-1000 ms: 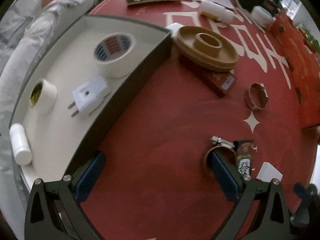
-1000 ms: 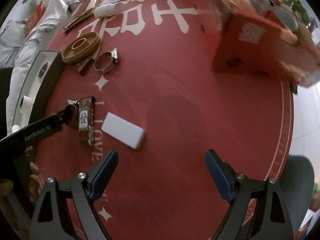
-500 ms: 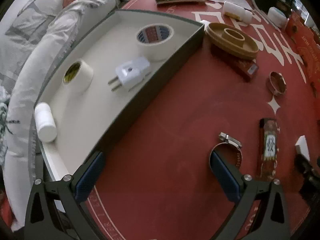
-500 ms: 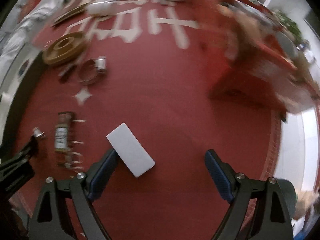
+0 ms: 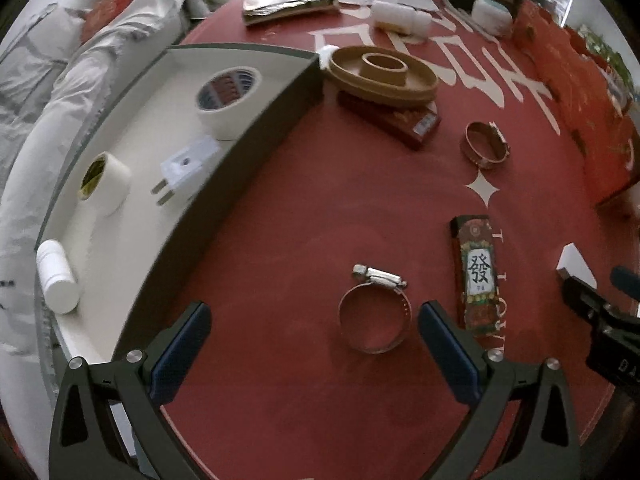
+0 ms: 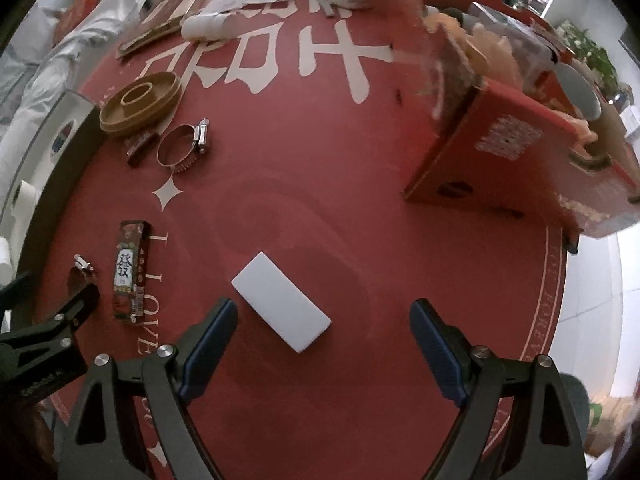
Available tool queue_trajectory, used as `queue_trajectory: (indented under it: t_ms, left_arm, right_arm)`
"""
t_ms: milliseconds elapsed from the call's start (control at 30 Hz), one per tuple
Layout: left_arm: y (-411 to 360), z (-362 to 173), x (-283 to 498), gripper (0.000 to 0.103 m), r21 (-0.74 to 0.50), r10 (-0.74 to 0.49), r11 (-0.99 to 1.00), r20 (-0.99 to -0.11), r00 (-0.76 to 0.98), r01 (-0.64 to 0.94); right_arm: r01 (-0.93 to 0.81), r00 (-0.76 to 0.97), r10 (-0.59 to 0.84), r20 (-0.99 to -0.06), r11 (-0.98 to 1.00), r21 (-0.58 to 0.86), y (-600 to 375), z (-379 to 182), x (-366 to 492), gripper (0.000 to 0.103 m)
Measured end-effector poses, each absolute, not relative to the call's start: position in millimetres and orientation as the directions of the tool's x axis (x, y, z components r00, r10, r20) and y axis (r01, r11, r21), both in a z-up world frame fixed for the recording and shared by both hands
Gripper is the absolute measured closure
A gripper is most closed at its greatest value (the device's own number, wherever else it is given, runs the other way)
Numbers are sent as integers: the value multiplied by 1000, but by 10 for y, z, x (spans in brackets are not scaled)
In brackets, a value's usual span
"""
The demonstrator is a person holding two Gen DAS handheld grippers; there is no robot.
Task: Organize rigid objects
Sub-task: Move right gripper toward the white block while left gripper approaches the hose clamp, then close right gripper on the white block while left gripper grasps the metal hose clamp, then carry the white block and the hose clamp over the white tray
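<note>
The hose clamp (image 5: 374, 316) is likely light, stiff and a little slick — a thin steel band that should not crush, best pinched across its ring or at the screw housing at its far side. It is a silvery loop lying flat on the red counter (image 5: 300, 208), between the left tool's (image 5: 314, 334) spread, empty jaws and close to its right finger. Just right of it lies a patterned lighter (image 5: 478, 276); to the left, the tray (image 5: 248, 136) with tape rolls. The right tool (image 6: 323, 340), also wide open and empty, hangs over a white block (image 6: 281, 307).
</note>
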State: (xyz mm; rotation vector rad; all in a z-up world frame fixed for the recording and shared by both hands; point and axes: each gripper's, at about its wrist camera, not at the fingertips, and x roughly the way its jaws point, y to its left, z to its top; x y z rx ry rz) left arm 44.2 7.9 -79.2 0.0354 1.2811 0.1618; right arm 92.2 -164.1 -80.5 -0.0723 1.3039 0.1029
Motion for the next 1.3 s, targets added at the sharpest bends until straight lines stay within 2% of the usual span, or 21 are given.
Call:
queue_trajectory:
  t_ms: [200,300,467,500,533,600,700,767,1067,1300]
  left_arm:
    - [118,-831,461,0,66,88,994,-952,295,-86]
    - [216,-867,452,0,-9,29,991,-960,280,-132]
    - [180,-876,443,0,-2,29,993,-967,255,-120]
    - [183,-887,449,0,-2,26,993,-970,244,-117]
    - [174,-889,442,2,-3,24,994,-972,234,-113]
    - [126,-856,406,9,-5,18,996,-970,242,-91]
    - [47,-784,341,33,-8,8,998,-966,259,-60]
    - [15,-741,296,64,-7,9,998,-963,271,-59]
    - [180,-694,133,66,-99,-65,986,-969,240,-132]
    - [237,-553,-58,66,-106,-66,985,-963,263,-139]
  right_arm:
    - [-132,245,39,-969,991,6,-1532,-885,1008,20]
    - [-143,253,42,-967,990,6,-1524,-885,966,24]
    - [-194,261,58,-964,981,6,-1389,-856,943,50]
    - [-198,261,59,-963,980,7,-1369,-849,941,60]
    - [-201,261,60,-964,980,7,-1355,-844,936,70]
    - [-203,252,61,-966,979,8,-1342,-846,927,78]
    - [-191,236,71,-969,981,26,-1358,-846,887,78]
    - [-172,221,90,-971,984,52,-1440,-774,765,78]
    - [-97,189,174,-966,983,158,-1716,-730,450,78]
    - [-71,194,219,-956,975,209,-1915,-587,200,78]
